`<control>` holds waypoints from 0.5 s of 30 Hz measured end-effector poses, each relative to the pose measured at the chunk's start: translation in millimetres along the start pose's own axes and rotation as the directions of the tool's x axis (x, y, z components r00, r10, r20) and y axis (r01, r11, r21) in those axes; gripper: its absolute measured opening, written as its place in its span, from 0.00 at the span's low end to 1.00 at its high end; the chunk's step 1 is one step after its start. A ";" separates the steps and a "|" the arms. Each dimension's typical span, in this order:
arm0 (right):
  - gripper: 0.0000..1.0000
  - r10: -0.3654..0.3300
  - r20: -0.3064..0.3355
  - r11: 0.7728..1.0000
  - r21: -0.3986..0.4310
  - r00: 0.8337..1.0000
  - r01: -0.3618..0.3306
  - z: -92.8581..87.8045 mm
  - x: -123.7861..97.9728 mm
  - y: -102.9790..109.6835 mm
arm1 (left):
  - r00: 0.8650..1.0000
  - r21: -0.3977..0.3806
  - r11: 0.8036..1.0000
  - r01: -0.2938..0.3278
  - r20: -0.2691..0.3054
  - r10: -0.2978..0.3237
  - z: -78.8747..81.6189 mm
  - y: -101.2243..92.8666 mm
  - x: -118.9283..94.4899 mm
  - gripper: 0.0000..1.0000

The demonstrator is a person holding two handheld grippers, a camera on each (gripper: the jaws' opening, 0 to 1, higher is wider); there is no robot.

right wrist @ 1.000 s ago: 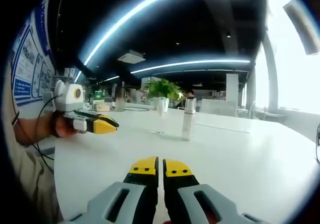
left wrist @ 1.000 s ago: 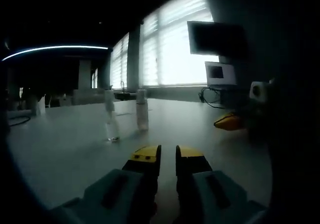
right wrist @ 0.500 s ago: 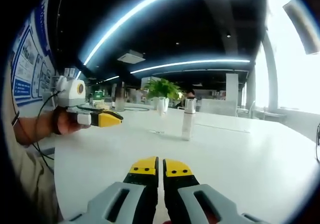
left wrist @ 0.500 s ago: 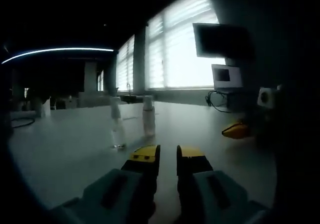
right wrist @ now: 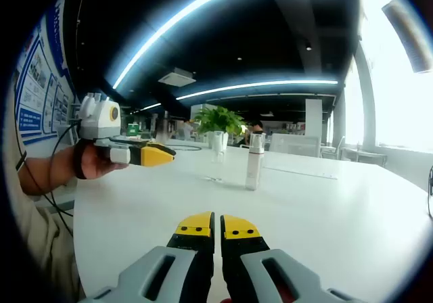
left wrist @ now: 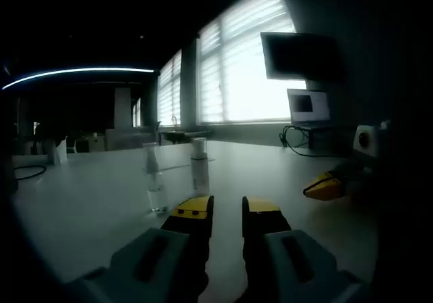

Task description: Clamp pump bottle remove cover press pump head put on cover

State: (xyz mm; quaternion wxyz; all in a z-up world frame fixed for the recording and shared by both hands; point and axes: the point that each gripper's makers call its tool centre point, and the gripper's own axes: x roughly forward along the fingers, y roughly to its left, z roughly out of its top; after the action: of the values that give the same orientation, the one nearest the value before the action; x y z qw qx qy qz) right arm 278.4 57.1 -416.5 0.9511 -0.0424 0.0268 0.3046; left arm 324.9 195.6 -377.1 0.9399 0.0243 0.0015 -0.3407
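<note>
A slim pale pump bottle (left wrist: 199, 166) with a silvery cover stands upright on the white table (left wrist: 88, 201); it is also in the right gripper view (right wrist: 254, 162). Beside it stands a small clear bottle (left wrist: 155, 184) (right wrist: 216, 155). My left gripper (left wrist: 227, 210) is low over the table just short of the pump bottle, its yellow-tipped jaws a narrow gap apart with nothing between them. In the right gripper view a hand holds it (right wrist: 154, 155) to the left of the bottles. My right gripper (right wrist: 218, 226) is shut and empty, well short of them; its yellow tip (left wrist: 325, 187) shows at the right.
A dark wall screen (left wrist: 298, 54), a small monitor (left wrist: 308, 105) and cables (left wrist: 296, 139) sit at the table's far right edge under bright windows. A potted plant (right wrist: 218, 122) stands behind the bottles. Posters (right wrist: 32, 93) line the left wall. A sleeve (right wrist: 34, 201) is at the left.
The left gripper has moved closer to the two bottles, shifting right and slightly up in the right gripper view. Its jaw gap has widened a little. The right gripper has stayed put.
</note>
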 end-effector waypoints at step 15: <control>0.00 -0.003 -0.002 1.000 -0.005 1.000 0.003 -0.4 0.7 -0.8 | 1.000 -0.024 0.999 -0.029 0.003 0.029 11.7 7.7 21.4 0.12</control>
State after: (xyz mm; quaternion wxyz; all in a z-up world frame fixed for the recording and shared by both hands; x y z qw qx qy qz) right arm 279.4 56.9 -417.0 0.9514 -0.0451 0.0271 0.3033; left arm 346.1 187.3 -365.5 0.9449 0.0125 0.0038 -0.3271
